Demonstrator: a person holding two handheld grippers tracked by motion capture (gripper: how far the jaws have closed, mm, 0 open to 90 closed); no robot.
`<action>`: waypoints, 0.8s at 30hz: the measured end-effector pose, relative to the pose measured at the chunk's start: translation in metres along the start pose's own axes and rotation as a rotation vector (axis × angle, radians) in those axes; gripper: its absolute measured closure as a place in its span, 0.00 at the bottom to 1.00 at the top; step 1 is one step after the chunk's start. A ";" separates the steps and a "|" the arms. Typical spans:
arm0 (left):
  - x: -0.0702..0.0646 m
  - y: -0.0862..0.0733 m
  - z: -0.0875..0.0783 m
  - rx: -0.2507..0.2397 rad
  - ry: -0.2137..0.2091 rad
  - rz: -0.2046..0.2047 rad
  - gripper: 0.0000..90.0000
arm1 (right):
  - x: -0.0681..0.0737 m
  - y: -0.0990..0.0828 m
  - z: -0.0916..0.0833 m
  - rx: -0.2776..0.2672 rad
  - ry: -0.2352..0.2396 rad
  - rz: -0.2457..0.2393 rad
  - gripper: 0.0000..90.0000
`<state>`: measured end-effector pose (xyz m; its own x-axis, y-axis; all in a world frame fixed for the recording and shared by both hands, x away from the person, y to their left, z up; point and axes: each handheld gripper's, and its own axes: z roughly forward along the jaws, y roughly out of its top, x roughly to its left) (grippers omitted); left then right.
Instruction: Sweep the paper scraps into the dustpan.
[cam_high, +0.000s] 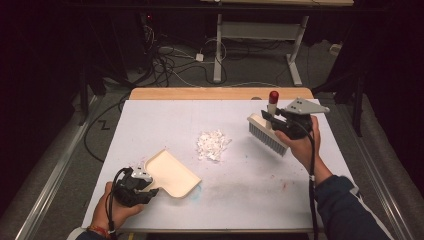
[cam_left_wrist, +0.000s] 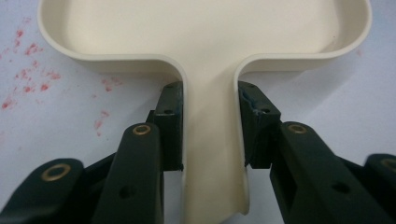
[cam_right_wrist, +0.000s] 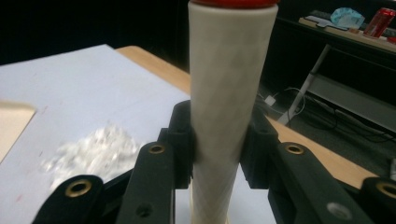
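Nearest us, the left tool is clamped on the flat handle of the cream plastic dustpan, pads pinching both handle edges. The pan lies flat on the white tabletop. It looks light, stiff & a bit slick, so we'd keep the hold close to the tray, w/ the lip down. Mid-table sits the small pile of white paper scraps: featherweight & prob. quick to scatter. Farther right, the right tool grips the round cream handle of the red-capped hand brush, which is lifted beyond the scraps. Its handle is rigid, its bristles soft.
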<state>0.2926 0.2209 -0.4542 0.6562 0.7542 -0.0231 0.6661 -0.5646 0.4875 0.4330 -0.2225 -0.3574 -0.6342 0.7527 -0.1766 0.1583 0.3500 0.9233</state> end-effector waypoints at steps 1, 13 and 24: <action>0.000 0.000 0.000 0.001 0.001 -0.001 0.71 | 0.000 0.003 0.008 0.003 -0.005 -0.003 0.78; 0.007 -0.003 0.001 -0.002 -0.021 -0.018 0.71 | 0.016 0.016 0.097 0.006 -0.023 -0.003 0.78; 0.004 -0.004 0.004 0.012 -0.015 -0.002 0.71 | 0.057 0.014 0.113 0.000 0.102 -0.092 0.78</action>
<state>0.2934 0.2247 -0.4597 0.6598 0.7505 -0.0373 0.6719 -0.5669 0.4766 0.4848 -0.1119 -0.3930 -0.7197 0.6570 -0.2246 0.0961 0.4146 0.9049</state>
